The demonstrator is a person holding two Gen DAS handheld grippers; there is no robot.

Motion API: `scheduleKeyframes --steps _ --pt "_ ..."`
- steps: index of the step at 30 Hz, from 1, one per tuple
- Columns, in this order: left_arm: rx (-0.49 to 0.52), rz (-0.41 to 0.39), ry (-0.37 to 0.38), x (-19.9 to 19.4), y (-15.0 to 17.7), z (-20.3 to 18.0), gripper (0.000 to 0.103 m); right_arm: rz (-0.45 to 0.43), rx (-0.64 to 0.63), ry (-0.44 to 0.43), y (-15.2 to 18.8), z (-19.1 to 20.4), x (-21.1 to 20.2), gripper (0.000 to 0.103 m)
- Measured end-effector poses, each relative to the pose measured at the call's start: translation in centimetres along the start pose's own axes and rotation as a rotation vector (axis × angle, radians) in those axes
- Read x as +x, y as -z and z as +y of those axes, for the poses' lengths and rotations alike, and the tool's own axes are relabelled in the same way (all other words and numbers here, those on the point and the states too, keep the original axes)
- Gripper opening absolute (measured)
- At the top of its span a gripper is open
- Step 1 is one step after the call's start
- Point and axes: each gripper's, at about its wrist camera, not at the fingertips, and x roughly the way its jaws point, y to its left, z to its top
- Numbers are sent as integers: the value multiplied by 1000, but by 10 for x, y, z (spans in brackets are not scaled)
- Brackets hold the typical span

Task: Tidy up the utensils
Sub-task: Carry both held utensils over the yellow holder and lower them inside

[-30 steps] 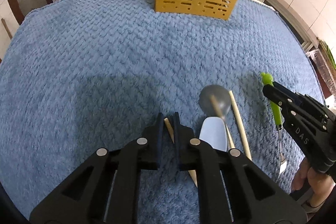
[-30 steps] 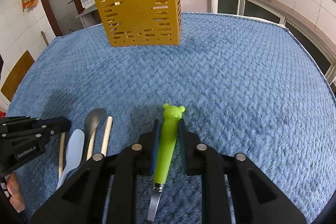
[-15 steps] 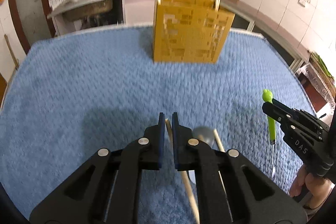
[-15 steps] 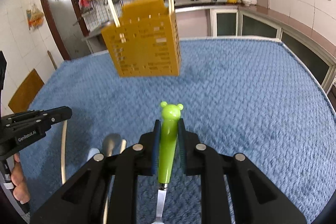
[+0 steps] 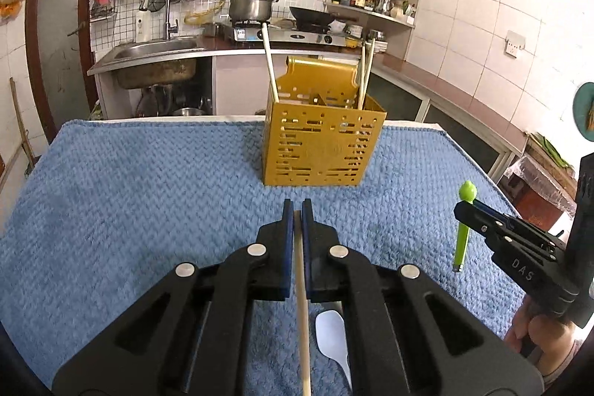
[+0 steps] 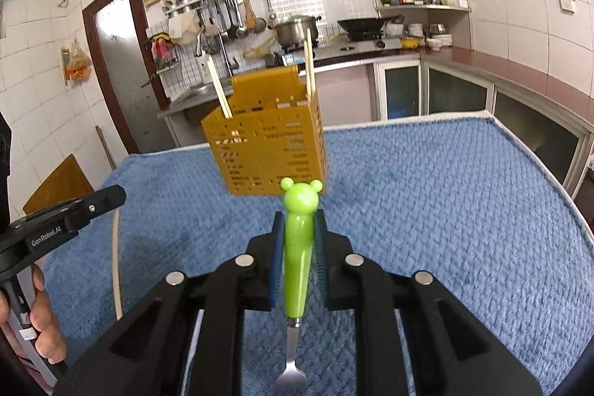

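My left gripper is shut on a wooden chopstick and holds it lifted above the blue cloth. My right gripper is shut on a green bear-handled fork, its metal tines hanging toward the camera. The yellow slotted utensil holder stands at the far side of the cloth with three chopsticks upright in it; it also shows in the right wrist view. A pale blue spoon lies on the cloth under the left gripper. The right gripper and fork show at the right.
The cloth-covered table's far edge meets a kitchen counter with a sink and stove. A wooden board leans left of the table. The left gripper with its chopstick shows in the right wrist view.
Both grippers have lifted off the cloth and tilted up, each with its utensil. The holder is now in level view ahead. The grey spoon and other chopstick have dropped out of sight.
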Motion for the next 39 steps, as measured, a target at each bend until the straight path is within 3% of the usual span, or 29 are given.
scheduleKeyframes --steps 10,39 --pt "-8 -66 10 -19 -10 2 3 -68 -18 -8 -12 9 -19 16" --pt "30 -179 42 -30 -69 4 3 -117 -28 23 -63 7 -10 16"
